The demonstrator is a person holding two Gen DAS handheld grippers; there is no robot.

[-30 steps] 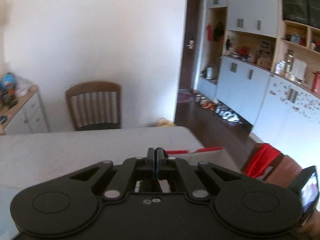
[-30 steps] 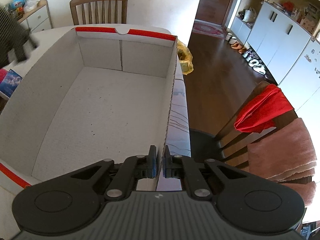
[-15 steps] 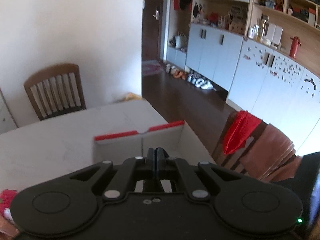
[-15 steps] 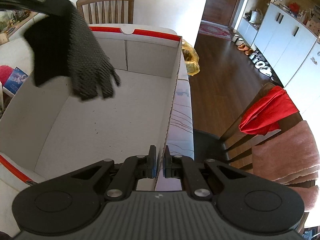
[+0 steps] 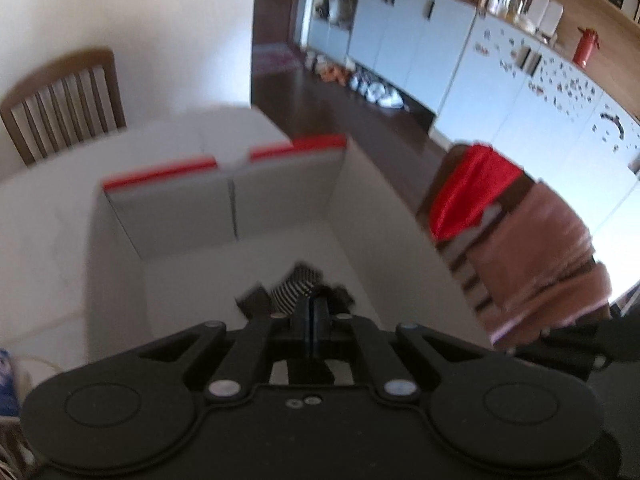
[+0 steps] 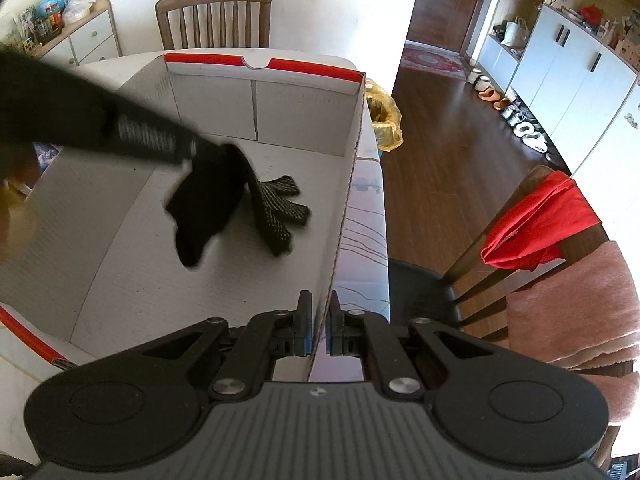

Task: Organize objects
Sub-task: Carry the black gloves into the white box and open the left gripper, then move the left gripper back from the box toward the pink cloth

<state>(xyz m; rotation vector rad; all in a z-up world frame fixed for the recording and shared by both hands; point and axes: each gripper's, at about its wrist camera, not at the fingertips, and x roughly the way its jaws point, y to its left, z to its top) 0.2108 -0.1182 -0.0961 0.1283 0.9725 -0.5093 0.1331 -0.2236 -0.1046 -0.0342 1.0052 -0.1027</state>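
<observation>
Left wrist view (blurred). Left hand-held gripper (image 5: 314, 312): jaws pressed together on a black fabric glove with a grey-dotted palm (image 5: 296, 285), apparently pinched at its edge, hanging low inside the white corrugated cardboard box with red rim strips (image 5: 180, 208), ready for release there.

Right wrist view. Right hand-held gripper (image 6: 319, 320): clamped on the box's near side wall, one finger inside and one outside, likely steadying it on the white worktop (image 6: 366, 216). Glove: fingertips touching the box floor, cuff hanging from the left gripper.
</observation>
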